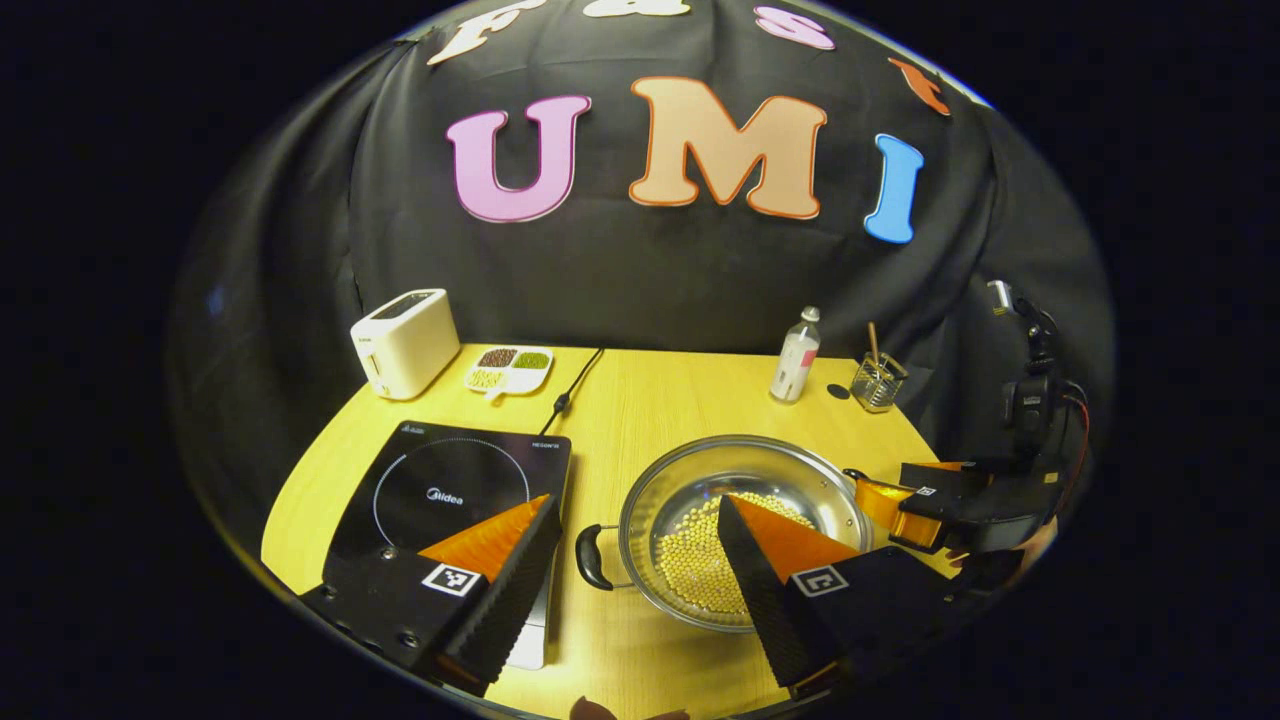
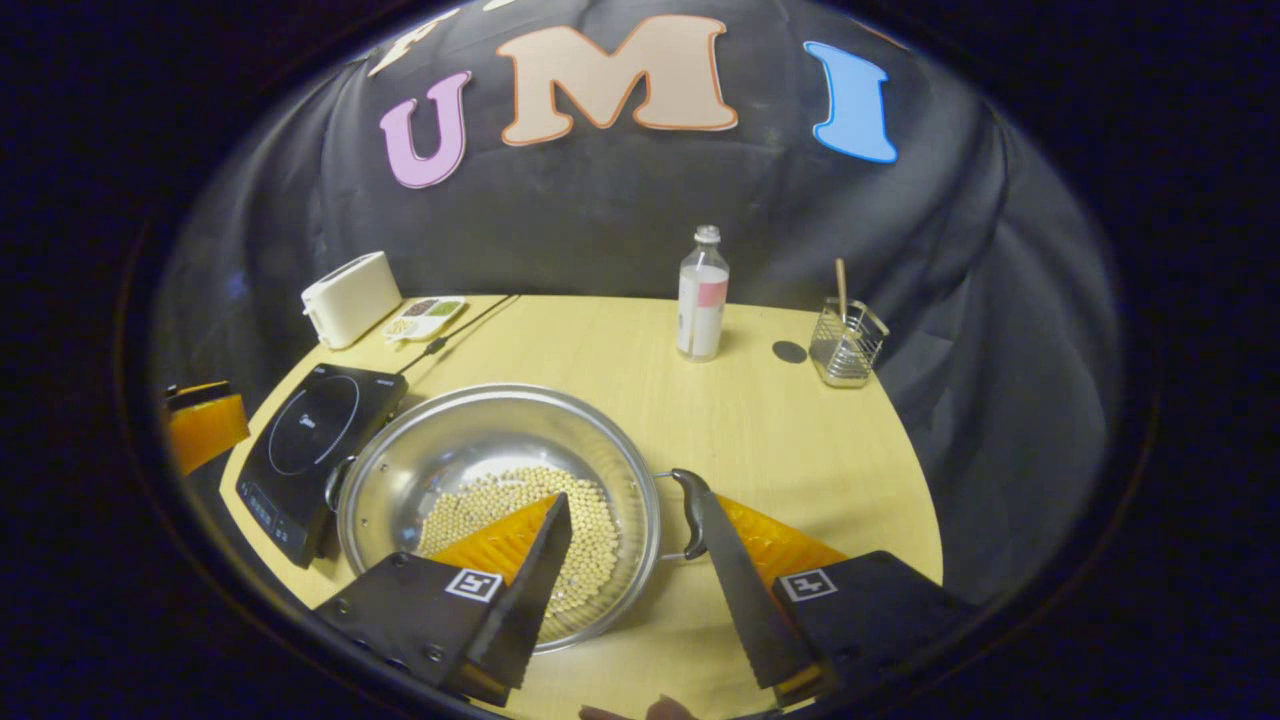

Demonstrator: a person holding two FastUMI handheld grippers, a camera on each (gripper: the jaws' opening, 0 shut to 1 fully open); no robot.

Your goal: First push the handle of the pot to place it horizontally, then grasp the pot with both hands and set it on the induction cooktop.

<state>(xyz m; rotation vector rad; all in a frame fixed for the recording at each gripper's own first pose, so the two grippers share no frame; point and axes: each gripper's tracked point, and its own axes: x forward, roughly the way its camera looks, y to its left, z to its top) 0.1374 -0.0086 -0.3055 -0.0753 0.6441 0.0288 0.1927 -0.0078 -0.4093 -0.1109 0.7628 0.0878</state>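
Observation:
A steel pot (image 1: pixel 700 470) holding yellow beans stands on the yellow table, right of the black induction cooktop (image 1: pixel 450 490). My left gripper (image 1: pixel 635 505) is open, and the pot's black left handle (image 1: pixel 590 555) lies between its fingers, apart from both. My right gripper (image 1: pixel 880 500) sits at the pot's far right rim. In the right gripper view the pot (image 2: pixel 500 410) is in front, with the cooktop (image 2: pixel 315 430) to its left. My right gripper (image 2: pixel 625 490) is open across the rim, one finger over the beans and the other beside the right handle (image 2: pixel 688 515). The left gripper (image 2: pixel 205 425) shows at the far left.
At the back left stand a white toaster (image 1: pixel 405 342) and a divided dish of beans (image 1: pixel 508 368), with a black cable (image 1: pixel 575 385) running to the cooktop. A bottle (image 1: pixel 795 355) and a wire holder with a stick (image 1: pixel 877 380) stand at the back right.

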